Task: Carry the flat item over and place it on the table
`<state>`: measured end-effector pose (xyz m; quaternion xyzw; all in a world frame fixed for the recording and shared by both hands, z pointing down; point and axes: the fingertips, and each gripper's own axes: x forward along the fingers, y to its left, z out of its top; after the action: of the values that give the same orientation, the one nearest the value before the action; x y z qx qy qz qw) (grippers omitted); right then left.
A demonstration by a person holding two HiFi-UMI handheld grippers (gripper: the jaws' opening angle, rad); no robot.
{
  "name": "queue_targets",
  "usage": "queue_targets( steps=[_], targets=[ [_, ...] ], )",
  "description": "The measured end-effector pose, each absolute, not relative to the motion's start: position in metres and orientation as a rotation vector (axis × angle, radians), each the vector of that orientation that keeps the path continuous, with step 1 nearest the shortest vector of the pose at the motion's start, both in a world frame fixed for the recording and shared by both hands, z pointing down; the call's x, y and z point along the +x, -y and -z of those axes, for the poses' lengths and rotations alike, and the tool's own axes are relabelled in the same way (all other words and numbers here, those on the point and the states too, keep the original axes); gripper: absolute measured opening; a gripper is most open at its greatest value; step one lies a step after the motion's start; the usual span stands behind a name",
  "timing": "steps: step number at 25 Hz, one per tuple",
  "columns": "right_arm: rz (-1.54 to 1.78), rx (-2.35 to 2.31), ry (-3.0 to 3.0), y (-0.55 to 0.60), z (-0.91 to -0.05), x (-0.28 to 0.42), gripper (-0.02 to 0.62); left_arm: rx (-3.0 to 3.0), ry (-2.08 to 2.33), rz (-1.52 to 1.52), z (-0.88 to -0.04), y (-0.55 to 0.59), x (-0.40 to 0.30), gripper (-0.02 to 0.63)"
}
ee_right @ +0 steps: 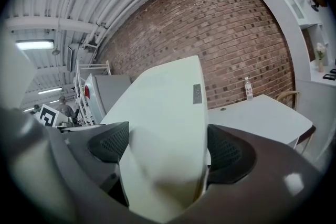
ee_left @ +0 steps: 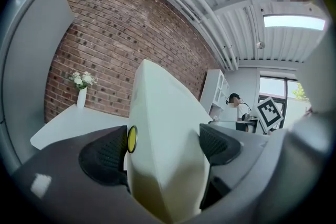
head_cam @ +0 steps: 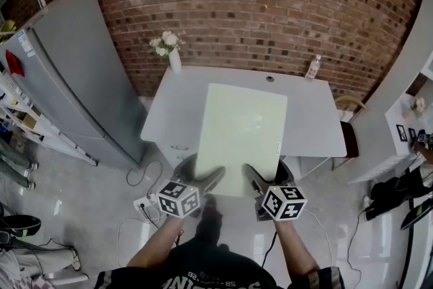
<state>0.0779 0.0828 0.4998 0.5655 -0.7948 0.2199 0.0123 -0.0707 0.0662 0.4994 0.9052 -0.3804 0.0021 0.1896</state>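
- Head view: a pale green panel lies over the white surface. Its long sides run from the near edge toward the far edge by the brick wall. Its near end sticks out past the near edge, toward the person.
- The left gripper has the panel's near left corner and the right gripper has its near right corner. I cannot tell from here whether the panel touches the surface.
- A vase of flowers stands at the far left corner of the surface and a bottle stands near the far right corner. Both are clear of the panel.
- Left gripper view: the fingers are clamped on the panel, one dark pad against each face. A small yellow disc sits by the left pad. The panel rises away from the fingers, above the surface.
- Right gripper view: the grip is the same here, with pads tight on either face of the panel. A small grey label shows close to the panel's right edge.
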Motion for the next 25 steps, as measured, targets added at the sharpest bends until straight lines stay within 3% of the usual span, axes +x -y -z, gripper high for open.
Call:
queue_targets(
  steps=[15, 25],
  targets=[
    [-0.683, 1.796, 2.402, 0.122, -0.491, 0.076, 0.465, 2.521, 1.009, 0.007, -0.498, 0.143, -0.072, 0.431],
    [-0.699, 1.847, 2.33, 0.2, -0.498, 0.08, 0.463, 2.51, 0.936, -0.011, -0.508, 0.228, -0.066, 0.431]
  ],
)
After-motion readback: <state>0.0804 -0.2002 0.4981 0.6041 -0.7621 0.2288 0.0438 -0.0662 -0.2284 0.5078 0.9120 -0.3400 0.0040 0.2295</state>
